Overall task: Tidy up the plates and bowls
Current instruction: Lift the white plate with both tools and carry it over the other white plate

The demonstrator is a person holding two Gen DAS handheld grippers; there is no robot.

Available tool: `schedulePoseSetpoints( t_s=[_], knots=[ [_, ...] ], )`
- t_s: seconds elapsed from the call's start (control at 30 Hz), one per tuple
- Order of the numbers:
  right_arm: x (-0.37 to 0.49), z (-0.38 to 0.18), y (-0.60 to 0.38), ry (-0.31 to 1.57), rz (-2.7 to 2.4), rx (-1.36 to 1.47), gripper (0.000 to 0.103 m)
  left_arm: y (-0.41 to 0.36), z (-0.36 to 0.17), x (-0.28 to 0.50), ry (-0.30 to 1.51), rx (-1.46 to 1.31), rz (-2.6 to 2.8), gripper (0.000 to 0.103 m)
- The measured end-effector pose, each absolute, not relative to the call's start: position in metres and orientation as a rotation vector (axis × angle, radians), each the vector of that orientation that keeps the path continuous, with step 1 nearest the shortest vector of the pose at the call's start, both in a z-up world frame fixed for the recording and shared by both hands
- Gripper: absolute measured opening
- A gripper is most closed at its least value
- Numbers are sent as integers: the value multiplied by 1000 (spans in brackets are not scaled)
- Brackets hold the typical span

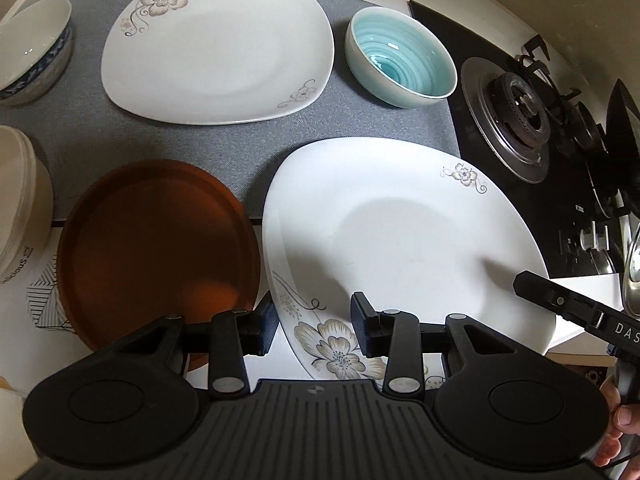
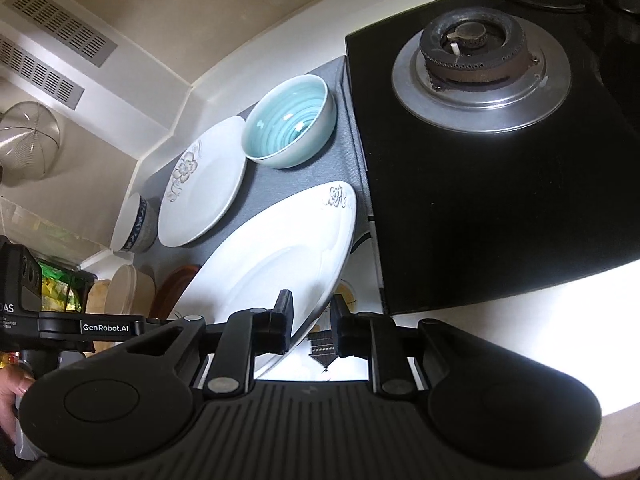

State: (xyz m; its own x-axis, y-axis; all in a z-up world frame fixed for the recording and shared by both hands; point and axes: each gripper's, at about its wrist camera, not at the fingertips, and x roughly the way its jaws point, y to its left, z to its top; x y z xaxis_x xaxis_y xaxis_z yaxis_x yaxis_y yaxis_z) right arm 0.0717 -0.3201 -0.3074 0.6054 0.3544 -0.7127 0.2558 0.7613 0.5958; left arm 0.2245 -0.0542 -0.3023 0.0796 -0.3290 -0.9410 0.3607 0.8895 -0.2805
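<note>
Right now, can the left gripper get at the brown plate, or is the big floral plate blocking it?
Probably yes. The left gripper is open, straddling the near rim of the floral plate, not clamped. The brown plate lies just left of it, bare on top, nothing between.

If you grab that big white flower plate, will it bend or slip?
The near flower plate looks like glazed ceramic, so probably stiff, not bendy. Its glossy rim could slip between the right gripper fingers. It overhangs the grey mat, so it may tip.
</note>
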Motion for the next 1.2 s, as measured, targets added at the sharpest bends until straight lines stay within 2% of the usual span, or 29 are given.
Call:
schedulePoseSetpoints(
  t_s=[0.23, 0.73, 0.97, 1.2],
  knots=[
    [73, -295, -308, 940, 60, 789, 22, -36, -283, 223, 1379, 23, -505, 40],
    [96, -246, -250, 830, 115, 720, 22, 35, -230, 241, 1266, -93, -511, 40],
    [125, -240, -220, 848, 119, 653, 22, 62, -229, 271, 1238, -153, -511, 40],
    [175, -259, -209, 873, 149, 628, 22, 72, -245, 314, 1251, -160, -449, 40]
  ],
)
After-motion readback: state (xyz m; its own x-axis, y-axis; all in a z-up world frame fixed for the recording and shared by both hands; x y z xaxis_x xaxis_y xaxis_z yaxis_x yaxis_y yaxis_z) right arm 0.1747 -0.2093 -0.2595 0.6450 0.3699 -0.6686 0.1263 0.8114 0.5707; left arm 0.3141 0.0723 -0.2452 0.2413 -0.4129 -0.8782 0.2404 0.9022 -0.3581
